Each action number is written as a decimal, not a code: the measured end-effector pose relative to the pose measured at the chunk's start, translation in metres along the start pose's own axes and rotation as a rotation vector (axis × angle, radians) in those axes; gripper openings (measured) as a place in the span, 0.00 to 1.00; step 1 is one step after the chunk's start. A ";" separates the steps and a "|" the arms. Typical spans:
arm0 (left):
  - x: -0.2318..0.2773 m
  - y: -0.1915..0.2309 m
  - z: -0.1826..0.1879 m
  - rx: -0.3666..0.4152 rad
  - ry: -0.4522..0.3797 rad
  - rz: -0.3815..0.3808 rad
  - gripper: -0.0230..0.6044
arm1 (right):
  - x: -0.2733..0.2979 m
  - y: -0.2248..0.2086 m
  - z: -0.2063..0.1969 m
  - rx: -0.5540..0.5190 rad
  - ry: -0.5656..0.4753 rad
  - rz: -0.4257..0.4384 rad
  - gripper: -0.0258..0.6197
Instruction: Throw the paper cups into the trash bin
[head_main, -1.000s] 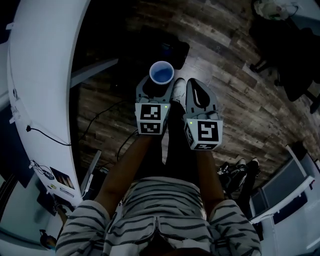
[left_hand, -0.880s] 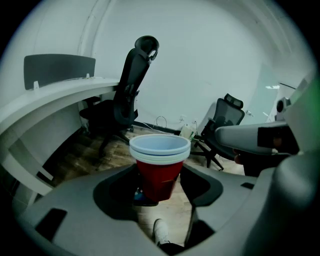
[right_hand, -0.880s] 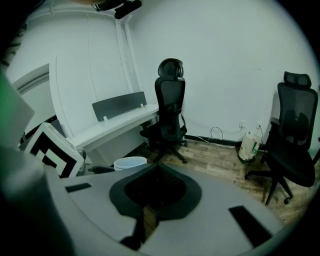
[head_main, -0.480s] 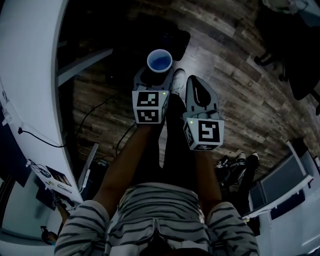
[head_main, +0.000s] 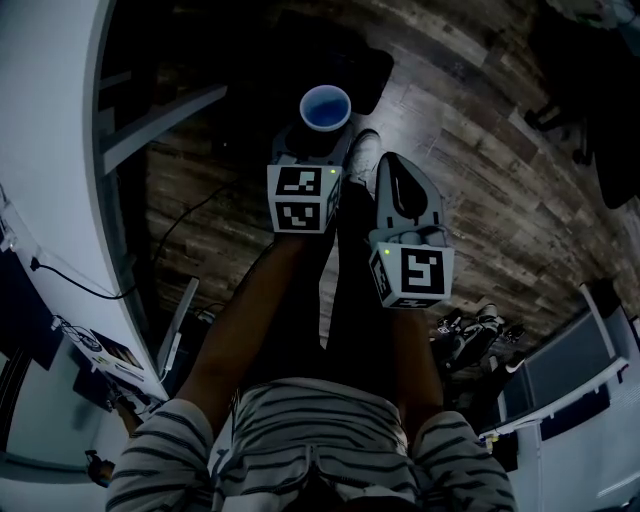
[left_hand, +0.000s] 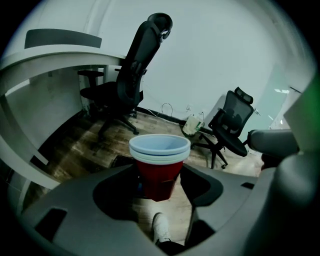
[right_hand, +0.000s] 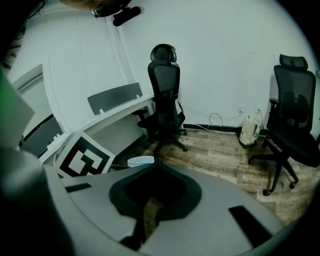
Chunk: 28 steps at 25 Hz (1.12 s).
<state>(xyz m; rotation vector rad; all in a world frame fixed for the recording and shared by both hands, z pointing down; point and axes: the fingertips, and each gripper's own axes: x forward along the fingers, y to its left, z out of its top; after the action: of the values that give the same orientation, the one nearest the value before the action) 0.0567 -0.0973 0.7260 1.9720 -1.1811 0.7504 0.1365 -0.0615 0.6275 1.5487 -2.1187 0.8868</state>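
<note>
Left tongs (left_hand: 159, 176) clamped on stacked red paper cups (left_hand: 160, 150) — I read right tongs (right_hand: 154, 170) shut together, empty, above wooden floor (head_main: 480, 170).

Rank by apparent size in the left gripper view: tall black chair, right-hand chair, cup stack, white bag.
1. tall black chair
2. right-hand chair and cup stack: about alike, since the cups are much nearer
3. white bag

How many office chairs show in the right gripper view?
2: one black office chair beside the curved white desk, the other at the right edge. More may lie outside that view.
</note>
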 end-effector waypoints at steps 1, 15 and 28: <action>0.003 0.002 -0.003 -0.008 0.006 0.002 0.48 | 0.002 0.000 -0.002 -0.001 0.002 0.002 0.06; 0.053 0.037 -0.037 -0.097 0.075 0.037 0.48 | 0.020 -0.003 -0.023 -0.008 0.025 0.010 0.06; 0.085 0.063 -0.056 -0.099 0.111 0.076 0.49 | 0.035 -0.002 -0.035 -0.032 0.046 0.030 0.06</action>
<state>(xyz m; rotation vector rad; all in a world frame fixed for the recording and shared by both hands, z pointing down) 0.0284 -0.1147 0.8406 1.7901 -1.2089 0.8139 0.1248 -0.0630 0.6755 1.4710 -2.1187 0.8851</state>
